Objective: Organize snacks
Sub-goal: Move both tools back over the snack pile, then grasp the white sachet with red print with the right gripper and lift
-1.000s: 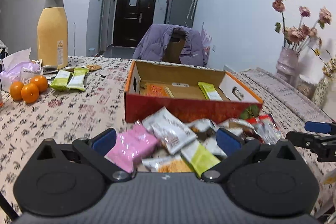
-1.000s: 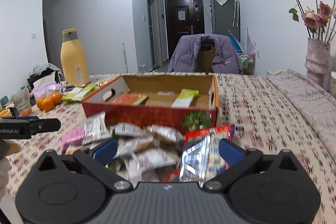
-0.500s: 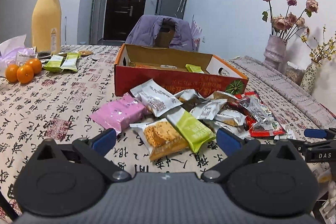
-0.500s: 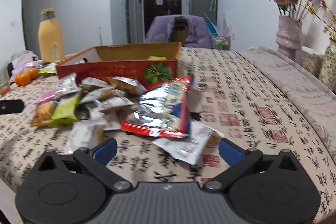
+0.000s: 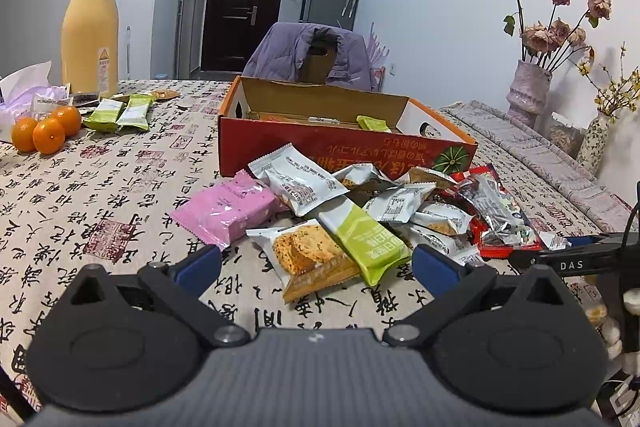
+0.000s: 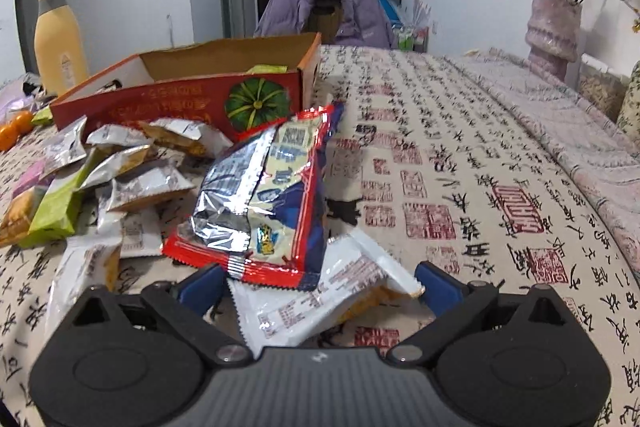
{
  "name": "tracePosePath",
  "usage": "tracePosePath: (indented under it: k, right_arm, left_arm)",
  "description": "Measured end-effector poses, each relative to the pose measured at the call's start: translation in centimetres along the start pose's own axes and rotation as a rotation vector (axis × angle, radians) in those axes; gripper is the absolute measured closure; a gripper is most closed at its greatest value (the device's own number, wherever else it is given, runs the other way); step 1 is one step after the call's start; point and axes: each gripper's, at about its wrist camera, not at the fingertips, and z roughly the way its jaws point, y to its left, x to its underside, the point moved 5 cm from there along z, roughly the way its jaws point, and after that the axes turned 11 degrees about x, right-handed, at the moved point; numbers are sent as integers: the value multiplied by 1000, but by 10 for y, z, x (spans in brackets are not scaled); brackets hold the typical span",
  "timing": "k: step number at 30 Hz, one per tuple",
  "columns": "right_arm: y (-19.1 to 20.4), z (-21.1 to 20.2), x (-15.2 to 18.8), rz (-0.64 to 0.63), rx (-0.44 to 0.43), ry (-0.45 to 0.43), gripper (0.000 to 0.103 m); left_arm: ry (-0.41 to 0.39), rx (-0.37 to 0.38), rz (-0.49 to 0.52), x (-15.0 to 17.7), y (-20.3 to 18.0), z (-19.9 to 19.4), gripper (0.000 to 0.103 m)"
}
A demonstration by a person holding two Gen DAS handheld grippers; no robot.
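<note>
A pile of snack packets lies on the patterned tablecloth in front of an open red cardboard box (image 5: 344, 151). In the left wrist view I see a pink packet (image 5: 228, 209), a green bar (image 5: 366, 237) and a biscuit packet (image 5: 308, 261). My left gripper (image 5: 316, 265) is open and empty, just short of the biscuit packet. My right gripper (image 6: 320, 285) is open, with a white packet (image 6: 320, 301) lying between its jaws under a red and silver bag (image 6: 268, 199). The box (image 6: 192, 95) holds a few packets.
A tall yellow bottle (image 5: 90, 31), oranges (image 5: 42, 131) and two green packets (image 5: 120, 113) sit at the far left. A vase of dried roses (image 5: 528, 93) stands at the right. A chair with a purple jacket (image 5: 308, 53) is behind the box.
Both grippers have pulled back from over the pile and dropped low toward the table's near side. The right one has shifted right and now straddles the white packet.
</note>
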Motion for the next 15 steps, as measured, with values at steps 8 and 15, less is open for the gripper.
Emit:
tracePosePath:
  k: [8, 15]
  right_arm:
    - [0, -17, 13, -22, -36, -62, 15]
    - [-2, -35, 26, -22, -48, -108, 34]
  left_arm:
    - [11, 0, -16, 2, 3, 3, 0]
    - [18, 1, -20, 4, 2, 4, 0]
